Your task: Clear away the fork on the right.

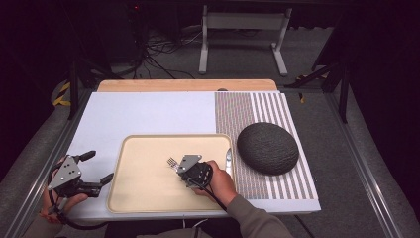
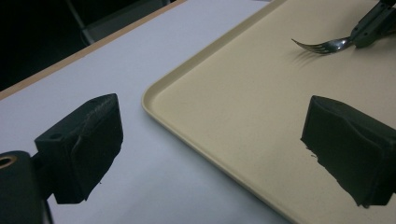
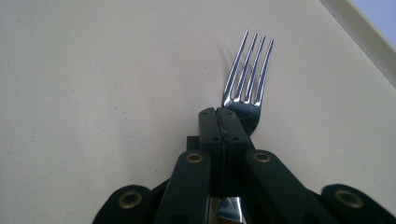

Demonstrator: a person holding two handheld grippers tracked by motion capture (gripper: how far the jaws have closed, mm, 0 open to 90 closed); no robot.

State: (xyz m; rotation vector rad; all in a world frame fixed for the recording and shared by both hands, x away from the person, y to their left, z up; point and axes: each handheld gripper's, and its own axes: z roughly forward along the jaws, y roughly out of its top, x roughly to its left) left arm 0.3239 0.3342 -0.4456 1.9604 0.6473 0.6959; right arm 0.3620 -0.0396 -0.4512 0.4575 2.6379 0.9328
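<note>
1. High view. A white table top (image 1: 148, 111) carries a shallow beige plastic tray (image 1: 143, 193) with rounded corners, set near the person's edge. Right of the tray lies a striped placemat (image 1: 270, 106), and on it a dark grey, rough-surfaced domed object (image 1: 267, 148), just beside the tray's right rim. A second piece of silver cutlery (image 1: 228, 159) lies along that right rim; which kind it is cannot be told. The right gripper (image 1: 179, 166) sits over the tray's middle right, holding a silver metal fork (image 1: 172, 162) whose tines point left. The left gripper (image 1: 96, 168) hovers off the tray's left edge, over bare table, jaws spread apart.

2. Left gripper view. Its two black jaws stand wide, nothing between them: released. One jaw hangs over the white table, the other over the tray (image 2: 154, 100) corner. Far off at upper right, the fork (image 2: 322, 45) juts out level from the right gripper (image 2: 357, 39), tines curving upward, its shadow on the tray floor below.

3. Right gripper view. The right gripper (image 3: 224, 123) is clenched tight on the fork (image 3: 247, 74) at its neck, just below the four tines. The handle shows low between the jaw arms. The tines stick forward over the tray (image 3: 93, 70) floor; the tray rim crosses the upper right corner.
</note>
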